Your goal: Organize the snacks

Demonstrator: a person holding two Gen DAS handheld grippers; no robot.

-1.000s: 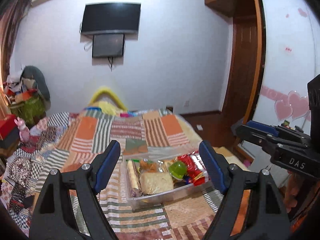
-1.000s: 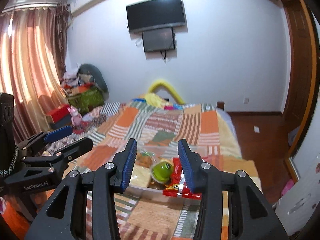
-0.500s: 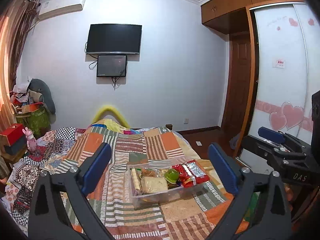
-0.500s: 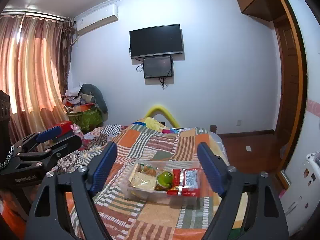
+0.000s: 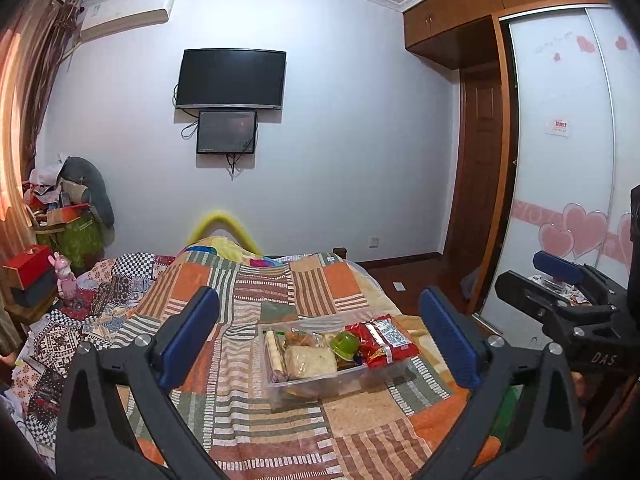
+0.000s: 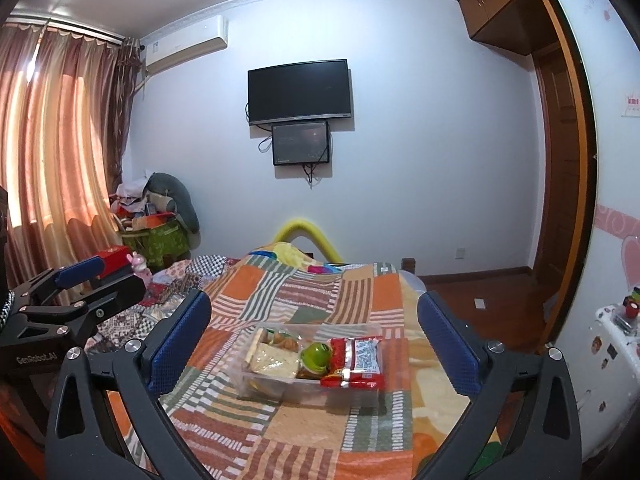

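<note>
A bed (image 5: 280, 420) covered by a patchwork blanket (image 6: 320, 292) fills the middle of the room, running from the near edge toward the far wall. On the near part of the blanket sits a clear plastic box (image 5: 344, 384), and all the snacks that can be seen are inside it or resting on its rim; none show on the blanket around it.

In the box, a pale sandwich pack (image 5: 310, 360) lies near the middle, with a long roll of biscuits (image 5: 274, 356) along its left wall. A red packet (image 6: 356, 360) lies across the right end, partly over the rim. A small green cup (image 6: 316, 354) sits between the sandwich pack and the red packet, and a few more wrapped things lie at the far side, too small to name.

The left gripper (image 5: 316, 336) hangs well back from the box, jaws wide and holding nothing. The right gripper (image 6: 314, 340) is the same: wide, empty, apart from the box.

By the look of it the sorting is done or very nearly so; at most the overhanging red packet might want tucking in.
</note>
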